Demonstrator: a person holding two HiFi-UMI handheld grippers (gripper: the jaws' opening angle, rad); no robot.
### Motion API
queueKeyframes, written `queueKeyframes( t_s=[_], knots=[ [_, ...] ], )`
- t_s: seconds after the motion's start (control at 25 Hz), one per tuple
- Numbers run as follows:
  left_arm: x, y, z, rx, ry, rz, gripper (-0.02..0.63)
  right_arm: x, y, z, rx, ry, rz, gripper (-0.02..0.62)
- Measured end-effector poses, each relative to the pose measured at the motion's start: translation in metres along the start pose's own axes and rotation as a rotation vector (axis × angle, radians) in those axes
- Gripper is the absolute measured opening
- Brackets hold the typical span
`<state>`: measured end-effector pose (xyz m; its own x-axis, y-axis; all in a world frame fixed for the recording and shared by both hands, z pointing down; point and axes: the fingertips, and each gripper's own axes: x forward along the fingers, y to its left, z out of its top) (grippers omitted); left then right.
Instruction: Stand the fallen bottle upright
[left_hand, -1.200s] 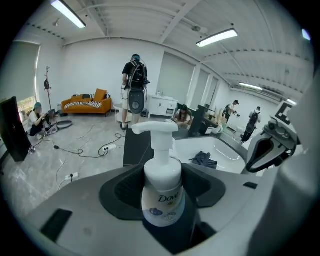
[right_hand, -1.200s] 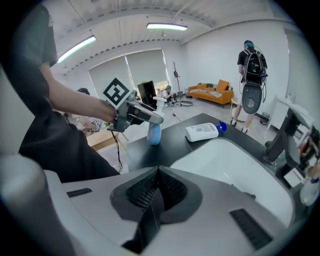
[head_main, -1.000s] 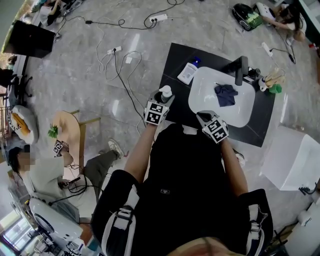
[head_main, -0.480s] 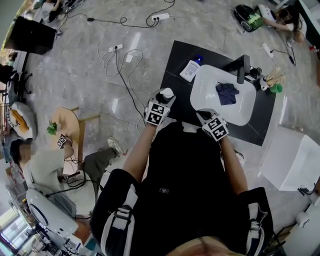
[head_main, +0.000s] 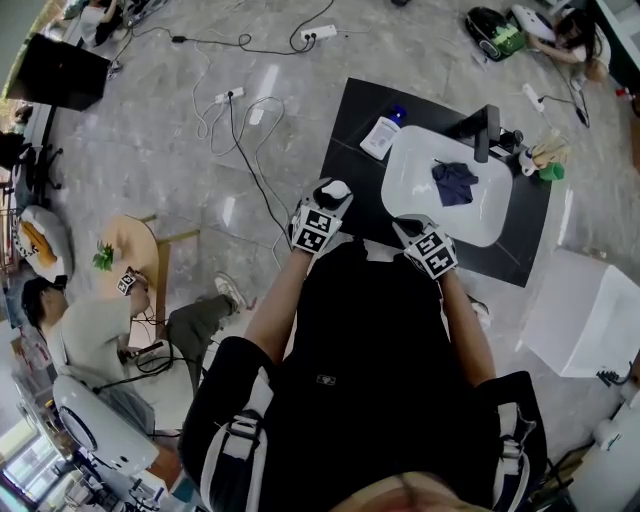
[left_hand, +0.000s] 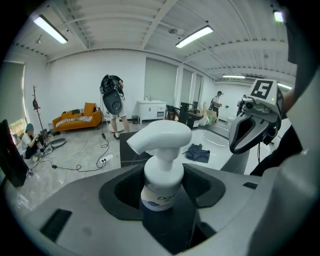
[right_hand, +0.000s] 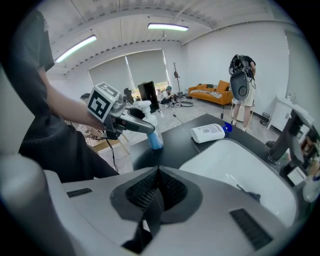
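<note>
White pump bottle (left_hand: 161, 167) gripped upright by left hand-held gripper (left_hand: 161, 196); right hand-held gripper (right_hand: 158, 179) closed beside basin (right_hand: 235, 167).

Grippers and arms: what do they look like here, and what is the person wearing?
The left gripper and right gripper share a light grey moulded shell with dark pads, finely ribbed on the right one. Each carries a white cube printed with black square markers. The person wears a black short-sleeved top and grey-white shoulder straps.

bottle (left_hand: 161, 170): wht pump, blue body | counter (head_main: 350, 130): blk | sink (head_main: 470, 222): wht | cloth (head_main: 454, 182): dk blue
</note>
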<state>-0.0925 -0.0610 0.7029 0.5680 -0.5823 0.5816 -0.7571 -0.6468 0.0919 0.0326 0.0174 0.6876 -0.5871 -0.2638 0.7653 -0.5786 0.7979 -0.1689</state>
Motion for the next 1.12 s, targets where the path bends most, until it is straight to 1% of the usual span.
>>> queueKeyframes(
  t_s=[0.08, 0.24, 0.36, 0.52, 0.6, 0.84, 1.0, 1.08, 1.12],
  knots=[
    [0.002, -0.001, -0.002, 0.009, -0.009, -0.004, 0.235, -0.001, 0.000, 0.003, 0.009, -0.009, 0.001, 0.060],
    [0.001, 0.000, -0.003, 0.008, -0.001, -0.004, 0.235, -0.001, -0.002, 0.006, -0.011, -0.009, -0.003, 0.060],
    [-0.001, 0.000, -0.004, 0.003, -0.018, 0.005, 0.236, -0.004, -0.004, 0.008, -0.020, -0.012, -0.003, 0.060],
    [-0.016, -0.002, 0.005, -0.050, -0.057, 0.007, 0.241, -0.006, -0.007, 0.009, -0.041, -0.016, 0.005, 0.060],
    [-0.023, -0.003, 0.002, -0.074, -0.057, 0.020, 0.242, -0.005, -0.007, 0.008, -0.052, -0.007, 0.016, 0.060],
    [-0.044, -0.004, -0.014, -0.150, -0.054, 0.104, 0.242, -0.008, -0.005, 0.020, -0.113, -0.017, 0.071, 0.060],
    [-0.059, -0.012, -0.018, -0.202, -0.064, 0.139, 0.239, -0.010, -0.008, 0.026, -0.147, -0.031, 0.099, 0.060],
    [-0.065, -0.019, -0.015, -0.225, -0.083, 0.155, 0.205, -0.014, -0.010, 0.030, -0.165, -0.042, 0.107, 0.060],
    [-0.068, -0.022, -0.014, -0.237, -0.095, 0.164, 0.171, -0.017, -0.011, 0.032, -0.174, -0.047, 0.112, 0.060]
  ],
)
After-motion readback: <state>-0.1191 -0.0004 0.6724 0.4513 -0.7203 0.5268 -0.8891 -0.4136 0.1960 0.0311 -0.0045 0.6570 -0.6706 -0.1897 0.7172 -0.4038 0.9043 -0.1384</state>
